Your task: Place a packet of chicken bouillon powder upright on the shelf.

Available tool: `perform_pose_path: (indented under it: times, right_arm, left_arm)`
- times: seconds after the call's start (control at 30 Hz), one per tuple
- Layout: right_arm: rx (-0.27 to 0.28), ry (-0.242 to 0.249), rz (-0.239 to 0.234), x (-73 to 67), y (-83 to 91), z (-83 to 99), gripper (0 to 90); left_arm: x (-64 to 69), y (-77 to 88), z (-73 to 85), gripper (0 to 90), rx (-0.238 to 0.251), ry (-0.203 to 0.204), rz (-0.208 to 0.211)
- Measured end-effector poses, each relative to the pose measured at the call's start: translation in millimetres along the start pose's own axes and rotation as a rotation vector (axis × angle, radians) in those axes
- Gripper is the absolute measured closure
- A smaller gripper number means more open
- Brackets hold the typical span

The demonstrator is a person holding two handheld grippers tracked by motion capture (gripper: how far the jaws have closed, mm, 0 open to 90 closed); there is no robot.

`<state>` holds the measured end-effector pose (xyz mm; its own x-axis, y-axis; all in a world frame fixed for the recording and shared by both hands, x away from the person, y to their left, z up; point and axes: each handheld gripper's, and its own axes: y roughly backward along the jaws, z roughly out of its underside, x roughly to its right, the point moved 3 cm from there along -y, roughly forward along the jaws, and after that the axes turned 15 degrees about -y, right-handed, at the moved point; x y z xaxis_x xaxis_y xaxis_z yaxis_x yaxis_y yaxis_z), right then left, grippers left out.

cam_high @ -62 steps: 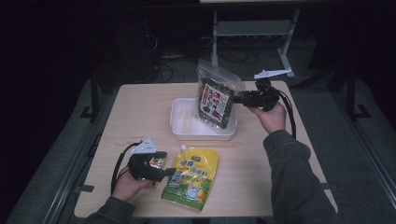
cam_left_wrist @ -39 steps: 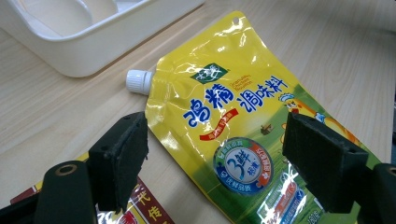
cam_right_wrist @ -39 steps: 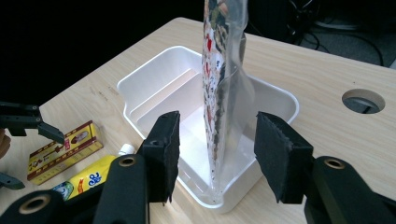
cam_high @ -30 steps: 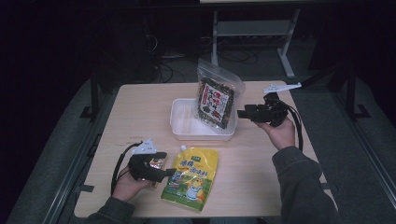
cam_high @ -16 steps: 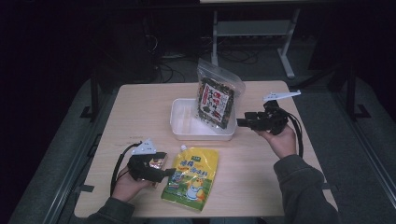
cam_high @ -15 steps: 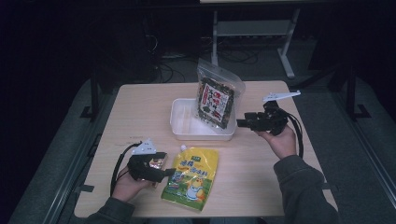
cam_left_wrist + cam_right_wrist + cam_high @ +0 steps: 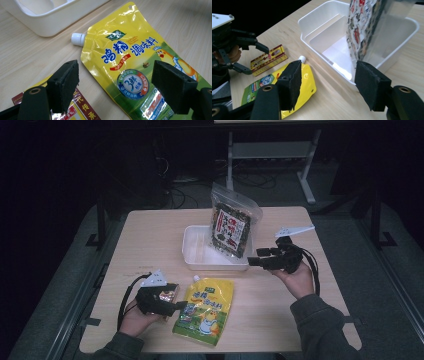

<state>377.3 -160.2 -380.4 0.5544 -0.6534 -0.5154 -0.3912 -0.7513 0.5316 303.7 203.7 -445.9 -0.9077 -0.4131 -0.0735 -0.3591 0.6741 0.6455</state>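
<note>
Right claw (image 7: 254, 257) wider, off snack bag (image 7: 231, 226)

Yellow spouted pouch (image 7: 140, 72) between open fingers (image 7: 65, 85)

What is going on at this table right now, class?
A person is packing snacks into a white bin using two hand-held grippers. A dark snack bag stands upright in the bin, leaning on its far right corner. The right gripper, jaws just opened and empty, sits beside the bin after releasing that bag. The left gripper waits open over the yellow spouted pouch, which lies flat on the table beside a small red-and-yellow packet.
</note>
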Motion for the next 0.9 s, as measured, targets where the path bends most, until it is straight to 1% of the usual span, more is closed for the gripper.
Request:
perform_pose_path:
  times: [0.17, 0.23, 0.37, 0.4, 0.47, 0.53, 0.77, 0.9]
  right_arm:
    - [-0.011, 0.003, -0.009, -2.2, -3.6, 7.1, 36.0]
    - [-0.022, -0.003, -0.013, -3.1, -6.3, 12.6, 34.3]
    - [-0.039, -0.009, -0.012, -3.4, -9.7, 18.1, 33.4]
    - [-0.056, -0.012, -0.015, -4.2, -11.7, 21.7, 32.2]
    - [-0.059, -0.014, -0.014, -5.0, -12.0, 22.5, 32.1]
    - [-0.049, -0.007, -0.025, -7.4, -12.8, 25.2, 32.5]
    - [-0.074, -0.005, -0.034, -10.8, -20.5, 33.2, 31.7]
    - [-0.085, 0.007, -0.04, -15.7, -25.0, 35.3, 31.8]
  left_arm:
    - [0.7, 0.9, 0.5, 20.8, -0.003, 0.001, -0.005]
    - [1.4, 1.1, 0.7, 20.4, -0.005, 0.0, -0.012]
    - [1.6, 2.0, 1.1, 19.4, -0.01, 0.002, -0.02]
    - [1.7, 2.9, 1.7, 19.2, -0.009, 0.006, -0.024]
    - [1.6, 3.4, 2.2, 18.9, -0.01, 0.007, -0.027]
    - [1.7, 4.5, 3.0, 18.6, -0.012, 0.011, -0.032]
    - [1.8, 5.9, 5.8, 18.3, -0.016, 0.019, -0.043]
    - [2.7, 4.6, 6.4, 18.3, -0.023, 0.017, -0.042]
